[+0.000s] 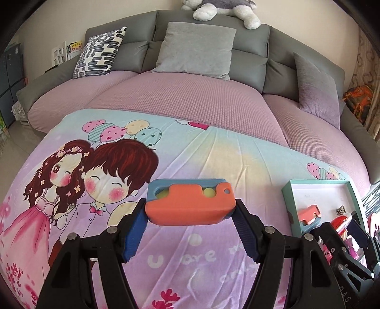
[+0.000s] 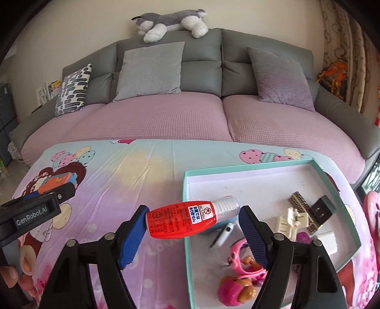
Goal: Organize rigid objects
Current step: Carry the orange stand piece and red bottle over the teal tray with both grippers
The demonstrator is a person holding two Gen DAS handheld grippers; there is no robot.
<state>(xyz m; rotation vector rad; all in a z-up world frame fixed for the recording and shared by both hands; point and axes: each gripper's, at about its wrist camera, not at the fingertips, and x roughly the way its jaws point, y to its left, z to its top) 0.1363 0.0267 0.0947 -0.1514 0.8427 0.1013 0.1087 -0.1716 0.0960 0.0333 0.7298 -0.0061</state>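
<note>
My left gripper [image 1: 190, 214] is shut on an orange and blue plastic block toy [image 1: 190, 204] and holds it above the cartoon blanket [image 1: 166, 152]. My right gripper [image 2: 193, 219] is shut on a small red bottle with a clear cap [image 2: 190, 218], held over the left edge of the teal tray [image 2: 249, 168]. The tray holds a pink toy figure [image 2: 237, 288], a white clip [image 2: 289, 222], a black and checkered block [image 2: 318, 211] and a white block [image 2: 329, 240]. In the left wrist view the tray [image 1: 318, 183] sits at the right with an orange block [image 1: 308, 212] in it.
A grey sofa with a pink cover [image 2: 166, 118] stands behind the blanket, with several cushions [image 2: 152, 71]. A plush dog [image 2: 171, 21] lies on the backrest. The left gripper with its toy [image 2: 57, 183] shows at the left of the right wrist view.
</note>
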